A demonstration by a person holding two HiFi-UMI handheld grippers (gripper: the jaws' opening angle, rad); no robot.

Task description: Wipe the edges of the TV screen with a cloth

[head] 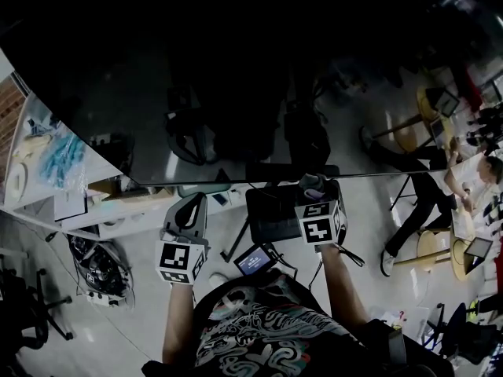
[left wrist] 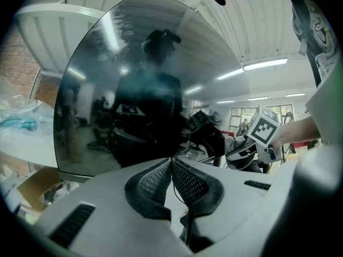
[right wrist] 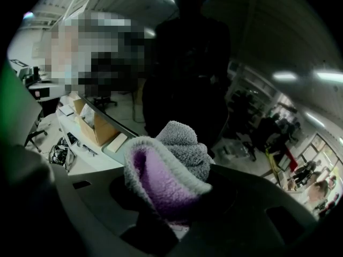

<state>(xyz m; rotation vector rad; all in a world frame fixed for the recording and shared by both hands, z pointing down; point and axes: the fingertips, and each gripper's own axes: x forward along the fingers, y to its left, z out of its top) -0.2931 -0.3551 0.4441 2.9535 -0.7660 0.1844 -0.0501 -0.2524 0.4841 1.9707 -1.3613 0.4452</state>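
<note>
**Tongs at the bottom of the TV screen: right tongs (head: 314, 187) clamped on the cloth (head: 313, 181), left tongs (head: 191, 204) closed on nothing**

In the right gripper view, the right tongs (right wrist: 171, 197) are seen closed on a folded cloth (right wrist: 169, 165), grey and fluffy outside and purple inside. The bundle fills the gap between them and bulges out toward 12 o'clock. In the head view the cloth is met at the lower edge (head: 236, 181) of the dark TV screen (head: 236, 77). It lies at 12 o'clock from the right marker cube (head: 318, 222); whether it touches the edge cannot be told.

In the left gripper view, the left tongs (left wrist: 171, 170) are shown with their ribbed pads (left wrist: 153, 182) pressed together at the tips, nothing between them. They are pointed at the lower part of the TV screen (left wrist: 150, 90), and the right tongs (left wrist: 252, 143) are seen at 3 o'clock.

In the head view the left tongs are held just under the lower edge, at 9 o'clock from the right tongs and apart from them. Both are aimed toward 12 o'clock, level with each other. The left forearm (head: 179, 320) and the right forearm (head: 342, 285) are stretched up from 6 o'clock, roughly parallel.

A cardboard box (right wrist: 94, 125) is seen on the white desk (right wrist: 75, 143) beneath the screen, at 9 o'clock from the cloth.
</note>
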